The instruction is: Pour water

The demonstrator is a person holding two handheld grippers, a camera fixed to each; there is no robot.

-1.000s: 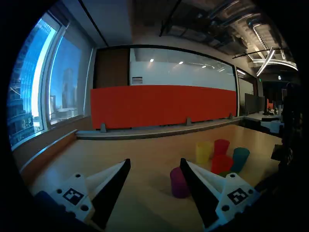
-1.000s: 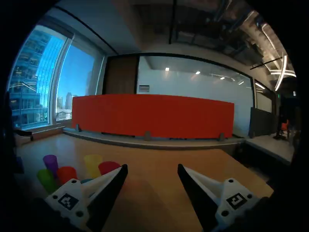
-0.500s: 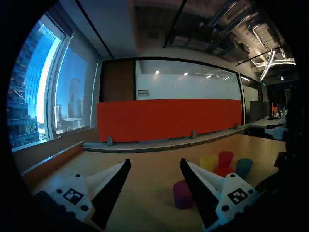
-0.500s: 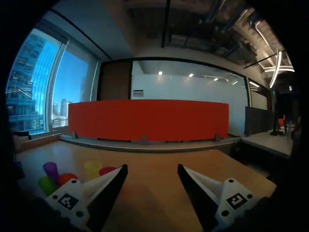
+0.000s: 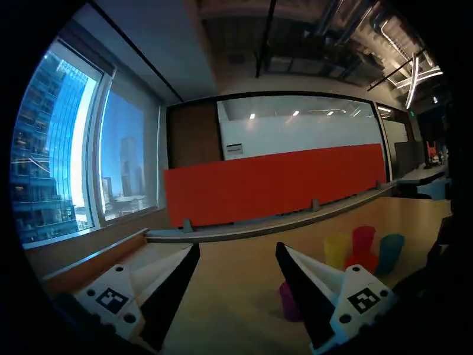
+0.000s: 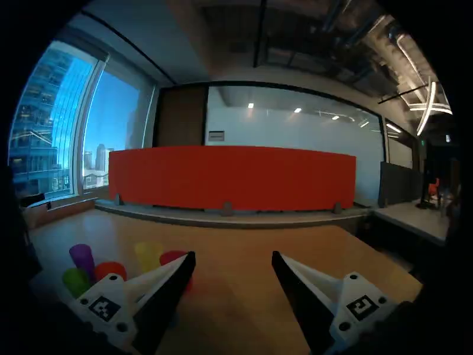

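Left gripper view: my left tool (image 5: 236, 245) was apart, holding nothing, over the wooden surface (image 5: 236, 313). The purple cup (image 5: 288, 300) sat partly hidden behind its right finger. The yellow cup (image 5: 336, 251), red cup (image 5: 363, 236) and teal cup (image 5: 391, 251) were clustered farther right.

Right gripper view: my right tool (image 6: 232, 254) was apart, empty. The cups stood near left, with a green cup (image 6: 75, 281) nearest.
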